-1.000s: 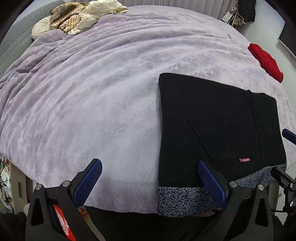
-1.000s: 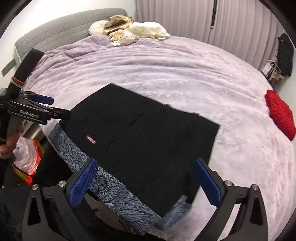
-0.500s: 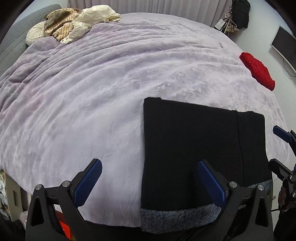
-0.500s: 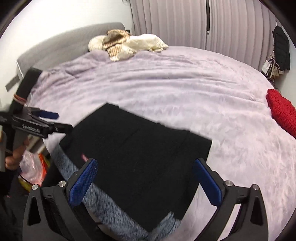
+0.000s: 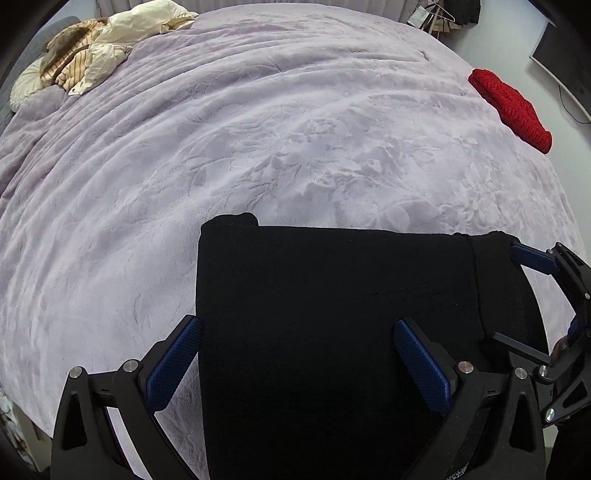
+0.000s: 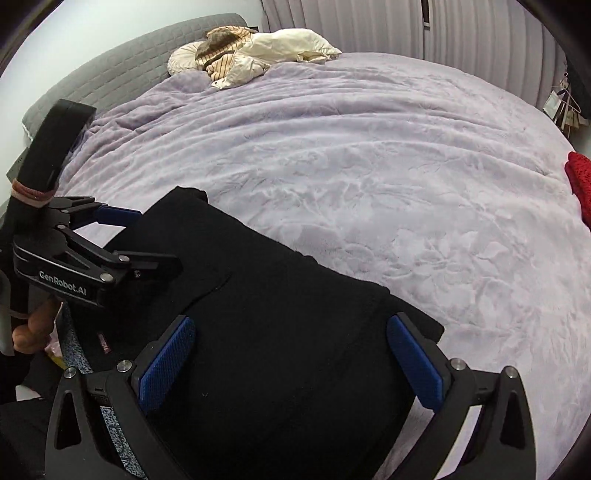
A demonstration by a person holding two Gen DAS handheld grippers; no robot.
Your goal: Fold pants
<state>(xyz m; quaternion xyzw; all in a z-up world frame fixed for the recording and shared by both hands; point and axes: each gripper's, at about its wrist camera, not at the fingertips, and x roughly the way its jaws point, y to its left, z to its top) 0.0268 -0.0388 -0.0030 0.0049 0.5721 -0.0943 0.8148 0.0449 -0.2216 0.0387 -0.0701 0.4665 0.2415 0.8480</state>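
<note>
The black pants (image 5: 332, 314) lie folded in a flat rectangle at the near edge of the lilac bed; they also show in the right wrist view (image 6: 258, 332), with a patterned grey waistband (image 6: 77, 354) hanging off the edge. My left gripper (image 5: 295, 362) is open and empty, low over the pants' left half. My right gripper (image 6: 291, 354) is open and empty over the pants' right half. Each gripper shows in the other's view, the right one (image 5: 554, 288) at the pants' right edge, the left one (image 6: 96, 251) at their left edge.
The lilac blanket (image 5: 258, 147) covers the whole bed. A heap of cream and striped clothes (image 5: 92, 55) lies at the far left by the grey headboard (image 6: 110, 81). A red knitted item (image 5: 509, 107) lies at the far right edge. Curtains (image 6: 406, 26) hang behind.
Both grippers have come forward and lower over the pants, which now fill the near part of both views. The patterned waistband has dropped out of the left wrist view.
</note>
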